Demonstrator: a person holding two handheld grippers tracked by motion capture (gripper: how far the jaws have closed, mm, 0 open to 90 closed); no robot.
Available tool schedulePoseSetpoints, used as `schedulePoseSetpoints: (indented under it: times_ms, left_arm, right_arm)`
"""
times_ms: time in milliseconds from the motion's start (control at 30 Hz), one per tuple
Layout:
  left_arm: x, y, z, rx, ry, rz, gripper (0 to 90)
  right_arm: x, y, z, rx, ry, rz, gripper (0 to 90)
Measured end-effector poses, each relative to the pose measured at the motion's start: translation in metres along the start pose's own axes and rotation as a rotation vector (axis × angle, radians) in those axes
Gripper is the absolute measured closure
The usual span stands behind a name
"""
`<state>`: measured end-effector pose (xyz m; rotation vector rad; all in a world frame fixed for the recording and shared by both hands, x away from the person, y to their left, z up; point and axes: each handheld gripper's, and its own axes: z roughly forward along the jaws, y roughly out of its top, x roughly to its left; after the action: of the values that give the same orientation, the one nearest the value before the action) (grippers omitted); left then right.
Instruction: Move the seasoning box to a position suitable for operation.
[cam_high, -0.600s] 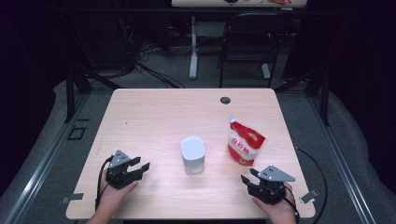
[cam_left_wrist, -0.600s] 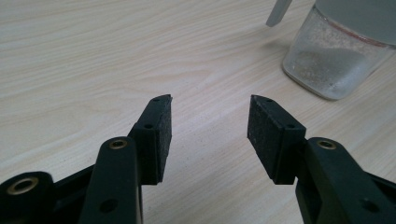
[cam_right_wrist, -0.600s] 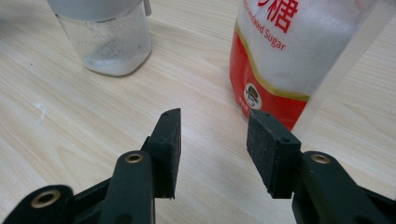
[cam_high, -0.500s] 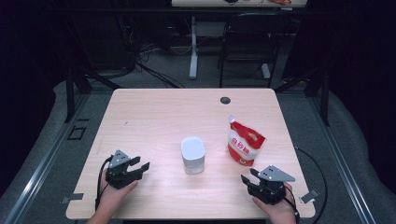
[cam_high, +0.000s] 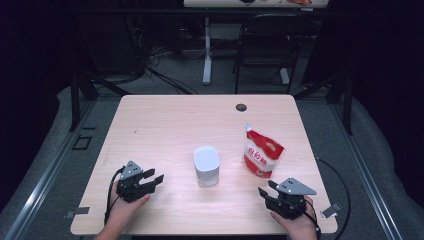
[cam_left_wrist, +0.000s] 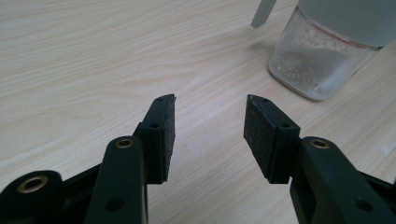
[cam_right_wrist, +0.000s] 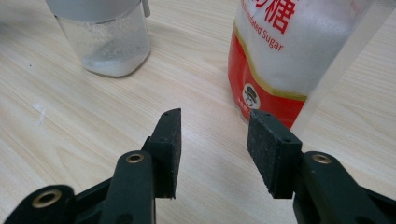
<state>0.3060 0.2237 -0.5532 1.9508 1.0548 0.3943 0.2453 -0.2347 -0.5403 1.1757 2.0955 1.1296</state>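
While both tools sit low near the table's front edge, the work ahead looks like sugar into the jar. The left gripper (cam_high: 152, 181) rests w/ jaws parted about halfway, nothing between them; same for the right gripper (cam_high: 265, 192), jaws apart and empty.

The clear glass jar with a white-grey lid (cam_high: 206, 166) stands upright near the middle of the light wooden table (cam_high: 165, 120), a little white powder in its bottom, seen in the left gripper view (cam_left_wrist: 322, 60). It lies ahead and to the right of the left gripper, ahead and to the left of the right one, roughly between the two; neither touches it.

The red-and-white stand-up sugar pouch with a white spout cap (cam_high: 262, 154) is just right of the jar, apart from it, leaning a bit, long axis running up toward the spout at its top left. In the right gripper view the pouch (cam_right_wrist: 294, 51) is straight ahead of the jaws, slightly right, near but not touching. So the right gripper is the nearer one for the pouch, the left for the jar.

Room: plenty of bare wood behind and left of the jar. The pouch stands nearer the table's right edge, so less margin that side. A small dark round grommet (cam_high: 241, 107) sits far back, out of the way.
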Motion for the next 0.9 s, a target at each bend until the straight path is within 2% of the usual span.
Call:
schedulePoseSetpoints:
  times_ms: [67, 233, 367, 500, 533, 633, 800, 900]
  left_arm:
    - [-0.003, 0.001, 0.001, -0.006, -0.008, -0.009, 55.4]
    - [-0.011, 0.006, 0.004, -0.006, -0.018, 0.022, 60.0]
    - [-0.017, 0.014, 0.007, -0.006, -0.025, 0.030, 64.2]
    - [-0.026, 0.029, 0.011, -0.019, -0.056, 0.055, 70.9]
    - [-0.026, 0.029, 0.011, -0.019, -0.056, 0.055, 73.3]
    - [-0.033, 0.042, 0.019, -0.025, -0.081, 0.063, 77.9]
    - [-0.038, 0.056, 0.027, -0.022, -0.106, 0.073, 82.8]
    - [-0.041, 0.072, 0.032, -0.036, -0.115, 0.072, 81.9]
  right_arm:
    - [0.001, 0.001, 0.000, -0.010, 0.005, 0.002, 55.4]
    - [0.002, 0.002, 0.001, -0.005, 0.003, -0.006, 55.9]
    - [0.004, 0.002, 0.003, 0.005, 0.010, -0.014, 56.4]
    - [0.005, 0.003, 0.003, 0.006, 0.012, -0.021, 56.4]
    - [0.005, 0.003, 0.003, 0.006, 0.012, -0.021, 56.4]
    - [0.006, 0.003, 0.003, 0.007, 0.015, -0.019, 56.5]
    - [0.006, 0.002, 0.003, 0.012, 0.019, -0.020, 56.5]
    - [0.006, 0.002, 0.004, 0.013, 0.022, -0.021, 56.5]
